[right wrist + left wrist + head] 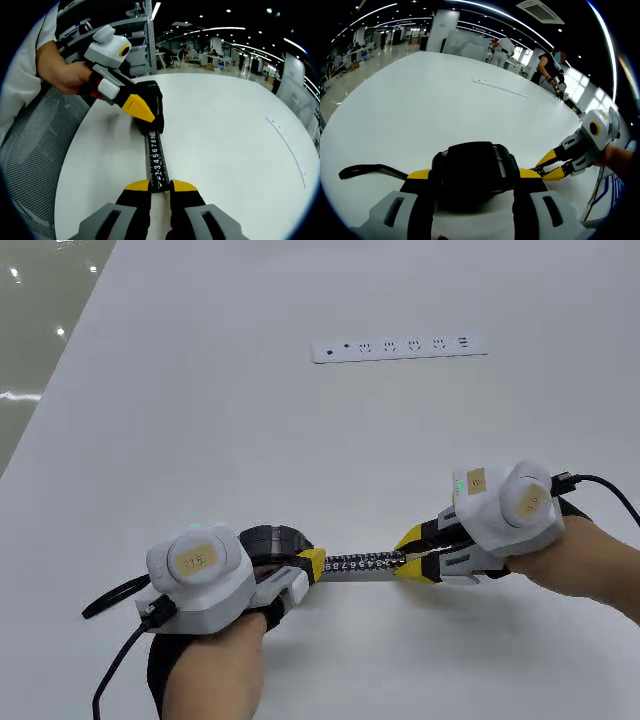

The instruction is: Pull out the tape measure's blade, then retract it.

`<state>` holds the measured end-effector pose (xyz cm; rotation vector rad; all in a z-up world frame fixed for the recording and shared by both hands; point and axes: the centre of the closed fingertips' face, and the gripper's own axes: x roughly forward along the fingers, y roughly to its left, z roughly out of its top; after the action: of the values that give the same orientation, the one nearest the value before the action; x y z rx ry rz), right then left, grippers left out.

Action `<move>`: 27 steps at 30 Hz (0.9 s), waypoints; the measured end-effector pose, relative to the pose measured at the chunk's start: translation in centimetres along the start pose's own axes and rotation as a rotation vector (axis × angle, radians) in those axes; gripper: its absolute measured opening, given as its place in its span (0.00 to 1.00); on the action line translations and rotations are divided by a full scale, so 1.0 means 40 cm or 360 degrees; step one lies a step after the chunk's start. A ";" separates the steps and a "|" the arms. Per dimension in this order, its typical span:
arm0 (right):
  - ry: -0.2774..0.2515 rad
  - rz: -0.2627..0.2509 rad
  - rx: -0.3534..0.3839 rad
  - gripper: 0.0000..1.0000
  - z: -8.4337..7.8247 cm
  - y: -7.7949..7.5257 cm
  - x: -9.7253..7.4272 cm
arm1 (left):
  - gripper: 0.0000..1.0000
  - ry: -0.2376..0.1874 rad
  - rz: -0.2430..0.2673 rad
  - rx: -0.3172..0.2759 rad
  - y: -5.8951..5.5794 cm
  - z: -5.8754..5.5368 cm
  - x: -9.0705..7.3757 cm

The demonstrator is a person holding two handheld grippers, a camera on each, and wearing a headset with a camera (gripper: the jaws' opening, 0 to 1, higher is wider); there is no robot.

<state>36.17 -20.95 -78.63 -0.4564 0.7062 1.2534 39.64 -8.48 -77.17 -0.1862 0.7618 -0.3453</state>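
The black tape measure case (272, 543) rests on the white table, clamped between the yellow-tipped jaws of my left gripper (305, 570). In the left gripper view the case (472, 170) sits between the jaws, and its black wrist strap (367, 171) trails off to the left. A short length of blade (362, 564) with printed numbers runs from the case to my right gripper (412, 554). In the right gripper view the blade (156, 161) ends between the jaws of my right gripper (160, 187), which is shut on its tip.
A white power strip (400, 347) lies flat at the far side of the table. The table's left edge (55, 390) borders a glossy floor. Cables trail from both grippers. People stand far off behind the table in the left gripper view.
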 end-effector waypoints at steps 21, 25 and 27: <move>-0.0066 0.0046 0.0022 0.11 0.059 0.010 0.073 | 0.59 0.0005 -0.0027 -0.0029 0.001 0.001 -0.002; -0.0082 0.0052 0.0021 0.11 0.074 0.011 0.091 | 0.59 0.0009 -0.0031 -0.0031 0.001 0.001 -0.002; -0.0086 0.0053 0.0017 0.11 0.080 0.012 0.097 | 0.59 0.0007 -0.0035 -0.0046 0.002 0.002 -0.003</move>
<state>37.01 -15.99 -79.05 -0.4023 0.6769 1.2879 39.65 -8.35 -77.05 -0.2213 0.7700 -0.3556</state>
